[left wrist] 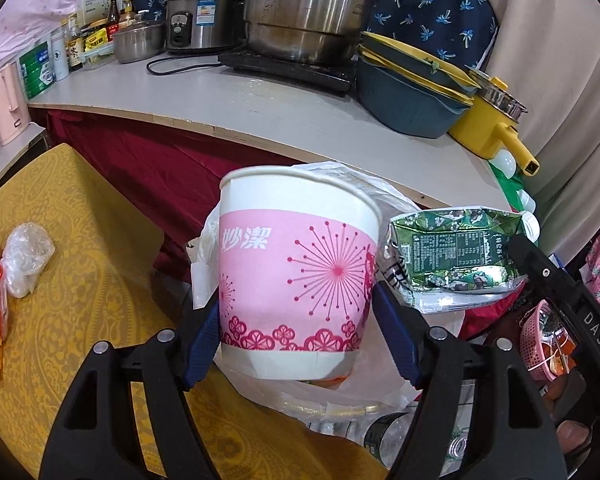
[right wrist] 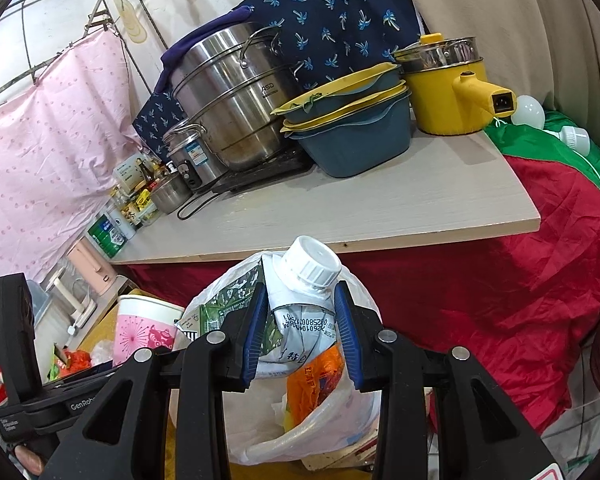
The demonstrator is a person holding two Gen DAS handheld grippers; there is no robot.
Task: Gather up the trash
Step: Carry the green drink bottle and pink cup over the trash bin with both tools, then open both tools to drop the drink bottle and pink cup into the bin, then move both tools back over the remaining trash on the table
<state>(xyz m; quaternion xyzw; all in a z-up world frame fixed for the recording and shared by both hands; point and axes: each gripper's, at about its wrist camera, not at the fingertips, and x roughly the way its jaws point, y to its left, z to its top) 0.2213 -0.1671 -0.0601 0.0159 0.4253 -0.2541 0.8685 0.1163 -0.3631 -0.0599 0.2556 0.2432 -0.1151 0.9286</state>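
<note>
While the left gripper (left wrist: 296, 312) jaws clasp the paper cup (left wrist: 296, 276), the right gripper (right wrist: 302, 336) jaws grip a crushed carton (right wrist: 300, 312) above the plastic bag (right wrist: 340, 412), which contains orange wrappers (right wrist: 314, 376).

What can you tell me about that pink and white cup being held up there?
The paper cup is white with a wide pink band printed with white characters, starburst flowers and a row of darker blossoms near the base. It looks like thin, coated paper with a rolled rim. It stands nearly upright, slightly tilted, between the left gripper's blue fingers, above a clear plastic bag. A crumpled green carton sits right beside it.
</note>
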